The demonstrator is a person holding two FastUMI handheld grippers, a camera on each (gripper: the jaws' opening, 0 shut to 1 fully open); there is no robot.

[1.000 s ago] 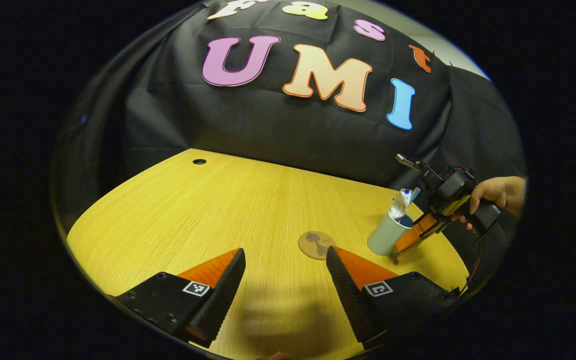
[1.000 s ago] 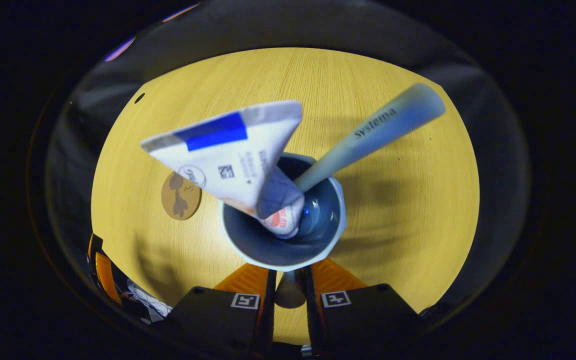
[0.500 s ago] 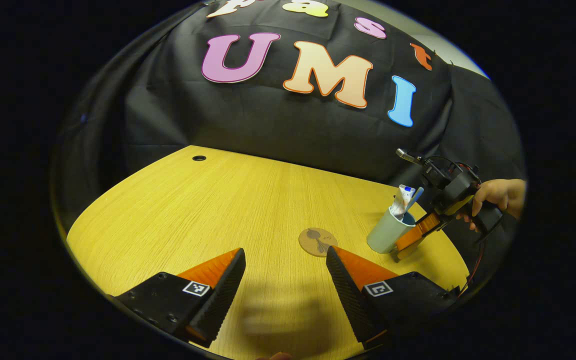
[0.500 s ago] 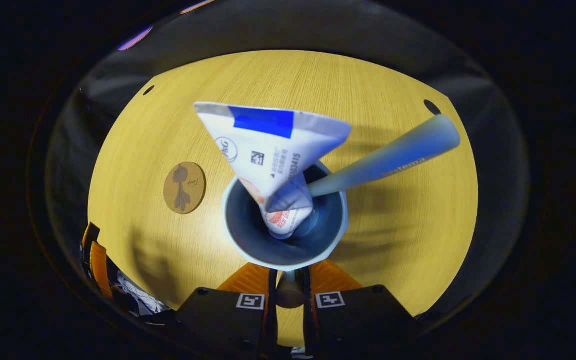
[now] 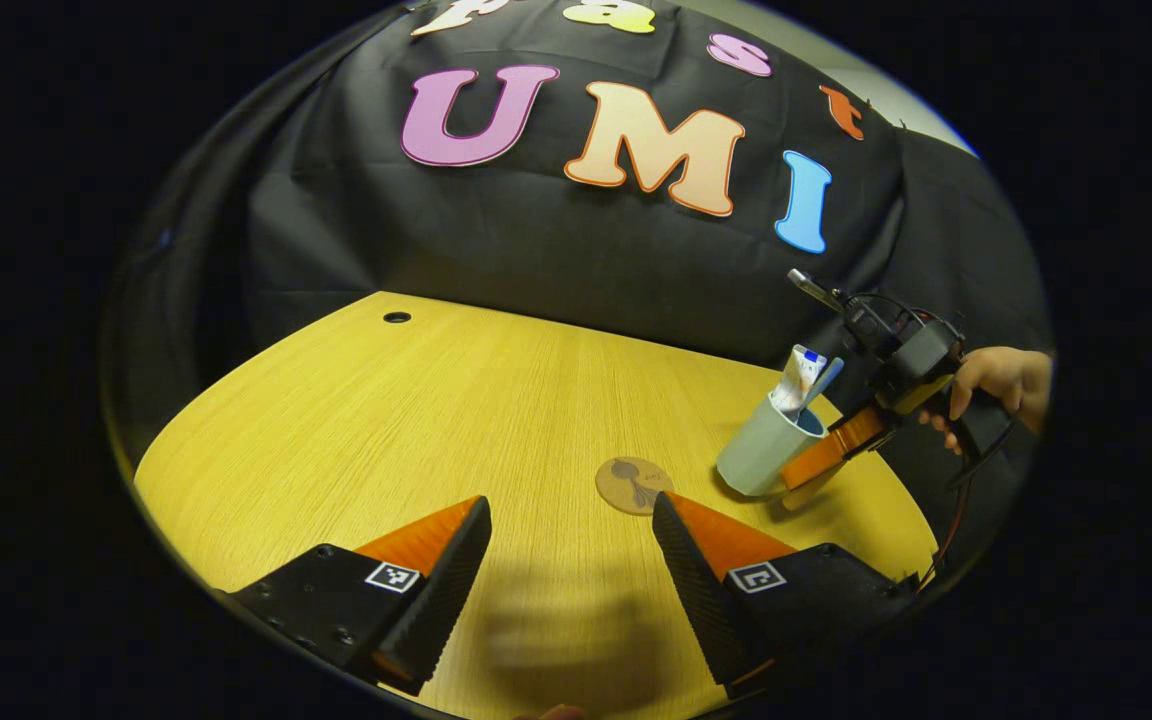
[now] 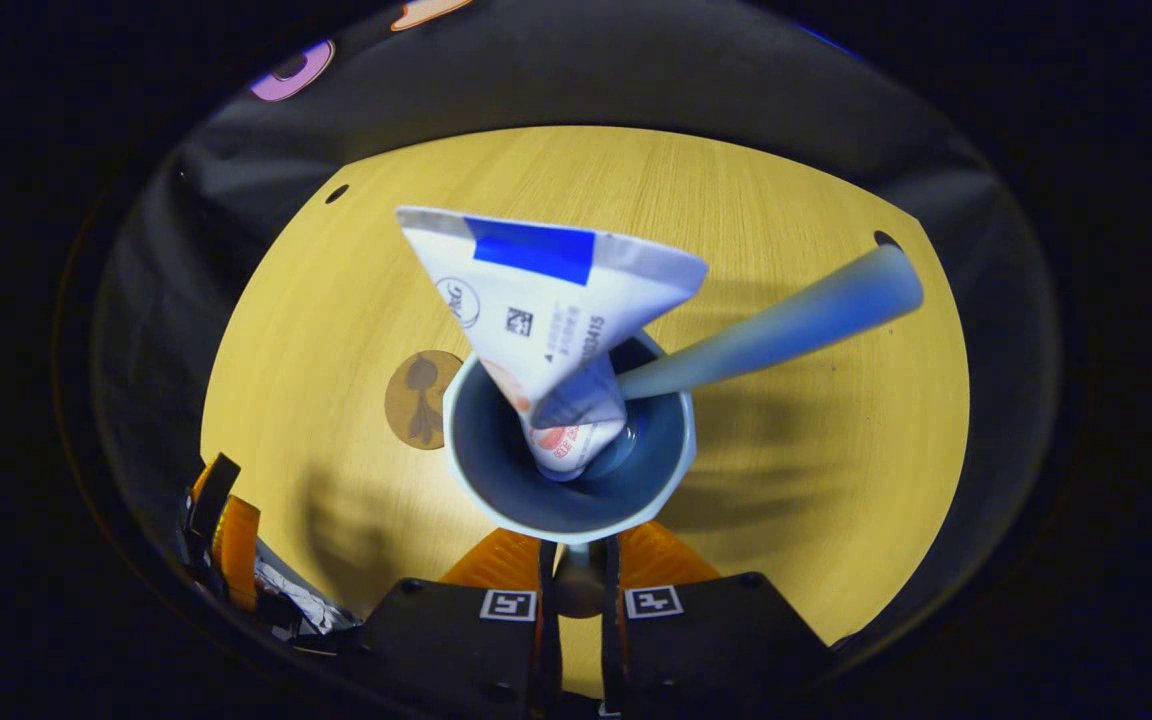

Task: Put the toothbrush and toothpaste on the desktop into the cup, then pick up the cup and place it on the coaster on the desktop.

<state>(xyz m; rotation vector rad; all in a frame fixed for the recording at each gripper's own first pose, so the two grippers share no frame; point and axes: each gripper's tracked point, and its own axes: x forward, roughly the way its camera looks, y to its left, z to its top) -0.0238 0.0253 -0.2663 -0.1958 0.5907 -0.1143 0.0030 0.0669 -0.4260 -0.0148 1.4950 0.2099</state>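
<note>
A pale blue cup (image 6: 496, 470) holds the white toothpaste tube (image 6: 546, 300) and the toothbrush (image 6: 776, 325), both leaning out over its rim. My right gripper (image 6: 573, 560) is shut on the cup's handle (image 6: 576, 588). In the left gripper view the cup (image 5: 761, 455) hangs tilted just above the desk, right of the round brown coaster (image 5: 633, 486), with the right gripper (image 5: 821, 462) behind it. The coaster (image 6: 416, 395) peeks out from the cup's left edge. My left gripper (image 5: 571, 503) stands open low over the front of the desk, holding nothing.
The yellow wooden desk (image 5: 436, 420) has a cable hole (image 5: 397, 317) at its far left and another (image 6: 884, 240) on the other side. A hand (image 5: 996, 385) holds the right gripper at the desk's right edge. Black cloth walls close the back.
The right gripper has lifted the cup with its contents and carried it toward the coaster, which now lies partly behind the cup's rim. The left gripper has stayed put.
</note>
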